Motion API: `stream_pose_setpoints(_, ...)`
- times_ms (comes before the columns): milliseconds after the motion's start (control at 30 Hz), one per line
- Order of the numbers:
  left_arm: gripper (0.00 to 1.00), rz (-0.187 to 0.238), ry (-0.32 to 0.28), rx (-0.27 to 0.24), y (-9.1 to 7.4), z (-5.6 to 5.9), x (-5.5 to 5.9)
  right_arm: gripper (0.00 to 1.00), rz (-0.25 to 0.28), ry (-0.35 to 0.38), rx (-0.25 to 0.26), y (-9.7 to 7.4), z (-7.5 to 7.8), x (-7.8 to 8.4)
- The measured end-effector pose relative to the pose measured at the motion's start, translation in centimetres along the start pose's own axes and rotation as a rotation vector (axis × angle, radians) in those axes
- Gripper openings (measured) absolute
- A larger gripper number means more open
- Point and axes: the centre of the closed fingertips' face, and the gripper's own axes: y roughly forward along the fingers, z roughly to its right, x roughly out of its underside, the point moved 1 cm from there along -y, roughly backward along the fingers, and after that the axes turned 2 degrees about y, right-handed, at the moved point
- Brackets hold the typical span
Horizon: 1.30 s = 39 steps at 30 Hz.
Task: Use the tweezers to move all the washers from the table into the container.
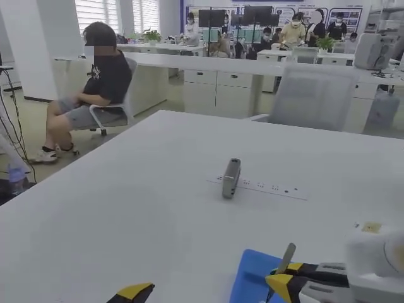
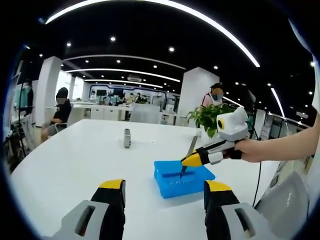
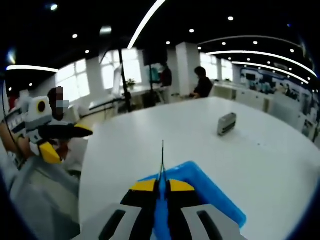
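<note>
Right gripper [image 3: 162, 186]: the jaws are pressed together and pinch the tweezers [image 3: 162, 159] between the yellow tips.
Tweezers: they are thin and tilted, with the point down over the container [image 2: 186, 179]. In the left gripper view the point reaches the container top; if it really touches, I cannot tell.
Left gripper [image 2: 165, 186]: the jaws are spread wide, with nothing between them. It hovers over the table [image 1: 126, 208], near the container on its near side.
Container: a flat blue box that lies on the table at the near edge, in front of both grippers. Its top has a row of small dark dots [image 2: 180, 184], too small to tell what they are.
Hand [image 2: 250, 150]: it holds the right gripper from the right side.
Grey box [image 1: 231, 178]: it stands upright in the middle of the table, well apart from the container.
Socket strip [image 1: 271, 187]: it is set flat in the table, just beside the grey box.
Person [image 1: 95, 88]: sits on a chair [image 1: 113, 113] beyond the far left corner of the table.
Plant [image 2: 205, 116]: it is green and stands behind the table, past the right gripper.
</note>
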Motion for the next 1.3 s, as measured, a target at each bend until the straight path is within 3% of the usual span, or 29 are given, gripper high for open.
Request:
stream_pose_setpoints(367, 0.62, -0.018, 0.017, 0.043, 0.3, 0.8, 0.2, 0.04, 0.004, -0.009, -0.030, -2.1, -2.5, 0.7)
stream_pose_setpoints(667, 0.59, -0.018, 0.040, 0.079, 0.3, 1.5, 0.1, 0.04, -0.037, 0.005, -0.072, -2.9, -4.4, 3.2)
stream_pose_setpoints(733, 0.60, -0.015, 0.009, 0.120, 0.3, 2.1, 0.1, 0.04, -0.040, 0.016, -0.085, -3.1, -4.9, 3.6)
stream_pose_setpoints(800, 0.60, -0.055, -0.022, 0.177, 0.3, 2.9, 0.7, 0.04, -0.051, 0.014, -0.090, -3.2, -5.3, 4.2)
stream_pose_setpoints(1033, 0.51, -0.186, 0.121, 0.339, 0.2, 6.3, 3.0, 0.04, -0.086, 0.005, -0.104, -4.4, -6.8, 6.2)
stream_pose_setpoints(1167, 0.46, -0.275, 0.140, 0.464, -0.3, 8.5, 4.5, 0.04, -0.126, -0.024, -0.107, -4.8, -7.4, 7.6)
stream_pose_setpoints(1300, 0.38, -0.353, 0.184, 0.533, -0.6, 9.6, 5.6, 0.04, -0.143, -0.026, -0.113, -5.2, -8.0, 8.7)
